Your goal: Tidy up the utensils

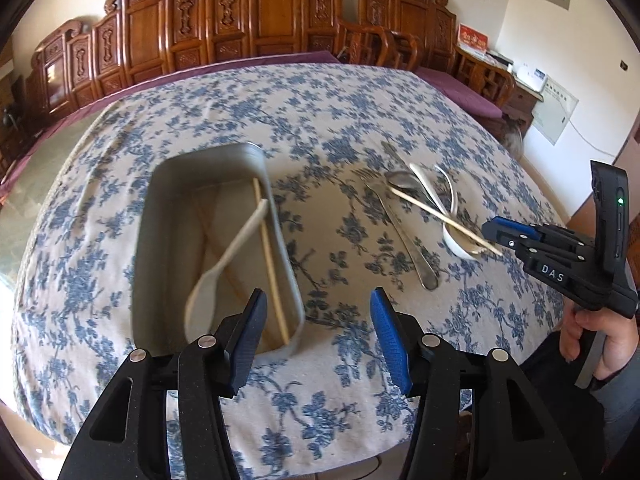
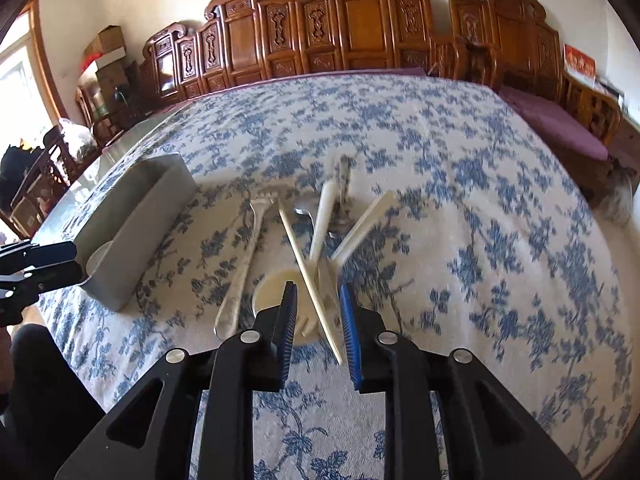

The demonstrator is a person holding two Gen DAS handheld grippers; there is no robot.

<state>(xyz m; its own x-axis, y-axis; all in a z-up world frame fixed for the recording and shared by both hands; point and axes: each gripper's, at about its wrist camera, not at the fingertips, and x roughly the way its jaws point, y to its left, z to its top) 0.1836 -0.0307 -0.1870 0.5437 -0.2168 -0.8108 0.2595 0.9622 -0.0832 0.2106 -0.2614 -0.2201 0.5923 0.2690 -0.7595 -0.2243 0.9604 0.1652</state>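
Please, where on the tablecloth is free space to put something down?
Free: the strip of cloth between the grey bin and the metal fork, and the far cloth behind them. Crowded: the utensil pile around the chopstick, where the right gripper reaches.

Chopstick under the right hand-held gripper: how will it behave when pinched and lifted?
The chopstick looks thin, straight and rigid, so probably stiff and light. It lies across a white spoon, so it may pivot or slide on closing. Gripped near its end, as the open right hand-held gripper sits, it could droop.
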